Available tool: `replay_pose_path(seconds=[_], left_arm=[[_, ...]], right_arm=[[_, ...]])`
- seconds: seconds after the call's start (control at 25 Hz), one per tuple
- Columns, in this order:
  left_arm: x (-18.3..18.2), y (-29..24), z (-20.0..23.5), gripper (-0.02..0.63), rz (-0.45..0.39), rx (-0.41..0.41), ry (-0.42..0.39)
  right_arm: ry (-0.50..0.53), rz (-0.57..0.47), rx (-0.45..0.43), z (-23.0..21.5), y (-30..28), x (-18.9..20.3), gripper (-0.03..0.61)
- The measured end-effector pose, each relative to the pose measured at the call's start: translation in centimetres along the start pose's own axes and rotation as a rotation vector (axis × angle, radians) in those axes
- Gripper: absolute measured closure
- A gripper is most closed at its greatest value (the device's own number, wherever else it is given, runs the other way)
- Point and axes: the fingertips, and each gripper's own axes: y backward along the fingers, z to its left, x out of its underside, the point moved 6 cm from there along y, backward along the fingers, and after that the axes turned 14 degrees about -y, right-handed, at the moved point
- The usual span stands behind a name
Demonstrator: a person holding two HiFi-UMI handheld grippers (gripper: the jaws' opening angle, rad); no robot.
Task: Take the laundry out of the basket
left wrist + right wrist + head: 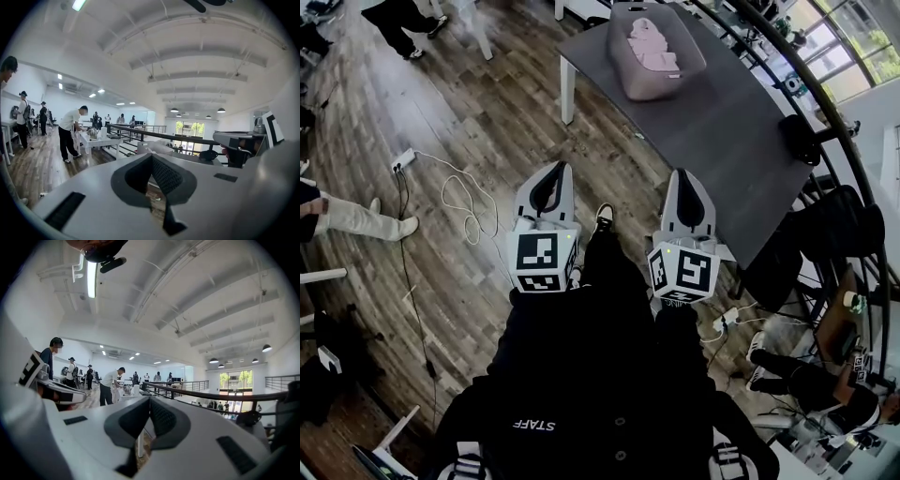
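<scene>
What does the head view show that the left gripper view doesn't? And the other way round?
Only the head view looks down into the basket, so the pink laundry shows clearly, and it shows a white cable on the floor.

Only the left gripper view shows the ceiling lights, a black railing and a person in a white shirt at a far table.

Both show the left gripper and the right gripper, each shut and empty, and the wooden floor.

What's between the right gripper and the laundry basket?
In the head view, only a bare stretch of the grey table lies between the right gripper and the basket. The pink laundry is inside the basket.
</scene>
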Motion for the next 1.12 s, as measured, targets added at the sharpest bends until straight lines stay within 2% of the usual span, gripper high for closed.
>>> replay_pose_path(seconds=[0.2,0.72,1.12], left_arm=[[-1.5,-6.2,-0.3,0.615,0.004,0.019,-0.021],[-7.4,-27.4,-2.6,0.615,-0.008,0.067,-0.063],[-6.7,-35.0,-2.5,0.615,0.075,0.072,-0.032]], right_arm=[[-0.01,-0.001,-0.003,-2.8,-5.2,-0.5,0.563],[-0.008,0.054,-0.044,-12.8,-21.7,-3.2,0.563],[-0.015,0.135,-0.079,-15.3,-28.2,-1.8,0.563]])
